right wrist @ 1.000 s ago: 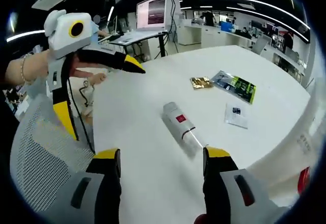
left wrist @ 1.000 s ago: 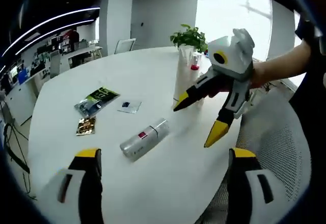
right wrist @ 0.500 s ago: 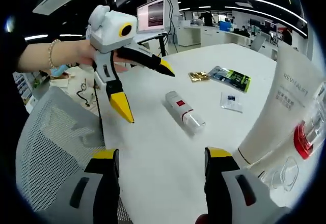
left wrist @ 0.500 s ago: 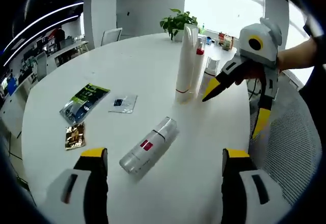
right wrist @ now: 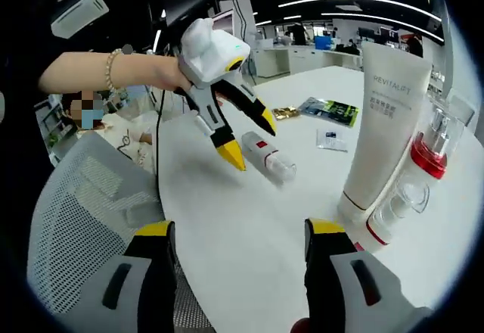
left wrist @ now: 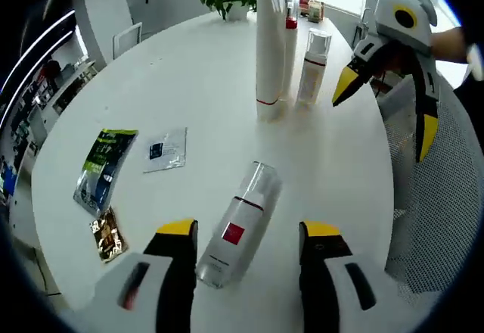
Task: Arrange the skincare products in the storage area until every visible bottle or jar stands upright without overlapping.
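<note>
White tabletop (left wrist: 197, 83) runs wide under both tools, with office desks beyond. Nearest, the left gripper (left wrist: 247, 236) hangs directly over the fallen bottle (left wrist: 240, 222), its jaws spread wide and holding nothing, one on each side of the bottle's body; the bottle's long axis runs nearly forward between them, clear cap away. It is pale grey with a red label, lying flat. The right gripper (right wrist: 238, 231), also open and empty, hovers well apart. Farther off stand a white tube (left wrist: 268, 42), a red-collared bottle (left wrist: 290, 45) and a pump bottle (left wrist: 311, 66), upright. Sachets (left wrist: 103, 168) lie aside.
</note>
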### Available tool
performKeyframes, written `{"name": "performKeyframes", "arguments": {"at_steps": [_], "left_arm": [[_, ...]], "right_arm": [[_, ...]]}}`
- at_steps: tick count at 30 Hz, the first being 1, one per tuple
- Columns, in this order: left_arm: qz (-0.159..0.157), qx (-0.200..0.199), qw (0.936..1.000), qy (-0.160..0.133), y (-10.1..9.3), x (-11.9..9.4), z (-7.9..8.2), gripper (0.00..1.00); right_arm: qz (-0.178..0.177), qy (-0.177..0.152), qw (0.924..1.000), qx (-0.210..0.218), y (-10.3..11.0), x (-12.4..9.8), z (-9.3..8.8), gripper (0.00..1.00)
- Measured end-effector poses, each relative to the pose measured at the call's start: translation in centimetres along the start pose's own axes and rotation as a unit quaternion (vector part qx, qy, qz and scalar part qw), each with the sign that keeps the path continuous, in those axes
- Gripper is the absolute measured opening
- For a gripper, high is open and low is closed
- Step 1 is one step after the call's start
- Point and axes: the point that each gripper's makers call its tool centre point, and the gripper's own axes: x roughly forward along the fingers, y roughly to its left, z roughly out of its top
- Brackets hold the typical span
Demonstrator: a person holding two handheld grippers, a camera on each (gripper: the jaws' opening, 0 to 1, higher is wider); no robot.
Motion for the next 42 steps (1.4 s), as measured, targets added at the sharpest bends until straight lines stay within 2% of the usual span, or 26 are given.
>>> {"name": "performKeyframes", "arguments": {"at_steps": [1,2,5,9,17,21,24,32,36,38,42], "left_arm": [[-0.015,0.002,0.9998,0.016,-0.3,0.2,-0.3,0.41],[-0.018,0.006,0.9997,0.015,-0.1,0.5,-0.2,0.39],[-0.018,0.019,0.9993,0.028,0.3,1.0,-0.4,0.40],[-0.017,0.048,0.9974,0.051,-0.7,1.1,0.1,0.36],[-0.015,0.068,0.9949,0.073,0.2,1.4,-0.6,0.29],[-0.014,0.069,0.9941,0.083,0.3,1.6,-1.1,0.22],[-0.011,0.056,0.9953,0.078,0.4,1.4,-1.0,0.22],[0.009,0.024,0.9977,0.062,0.4,0.7,-1.0,0.22],[0.011,-0.021,0.9996,0.013,-0.3,0.1,0.3,0.22],[0.015,-0.035,0.9992,-0.013,-1.2,-1.2,1.0,0.22],[0.025,-0.062,0.9962,-0.055,-2.3,-2.3,2.2,0.22]], "right_arm": [[-0.002,-0.002,1.0000,0.002,-0.2,-0.2,-0.1,0.69],[-0.004,-0.003,1.0000,0.004,-0.3,-0.3,-0.1,0.69],[-0.009,-0.006,0.9999,0.009,-0.5,-0.7,-0.3,0.69],[-0.013,-0.007,0.9998,0.015,-1.0,-0.8,-0.8,0.69],[-0.011,-0.010,0.9997,0.019,-1.0,-0.7,-0.8,0.68],[-0.011,-0.012,0.9997,0.017,-1.0,-0.7,-0.6,0.67],[-0.028,-0.028,0.9992,-0.005,-1.2,-1.1,0.0,0.63],[-0.024,-0.031,0.9992,0.009,-1.0,-1.3,0.1,0.65],[-0.020,-0.050,0.9980,0.033,-0.5,-1.3,0.7,0.65],[-0.016,-0.070,0.9958,0.056,-0.1,-1.2,1.5,0.65],[-0.014,-0.112,0.9879,0.106,0.3,-1.2,3.0,0.64]]}}
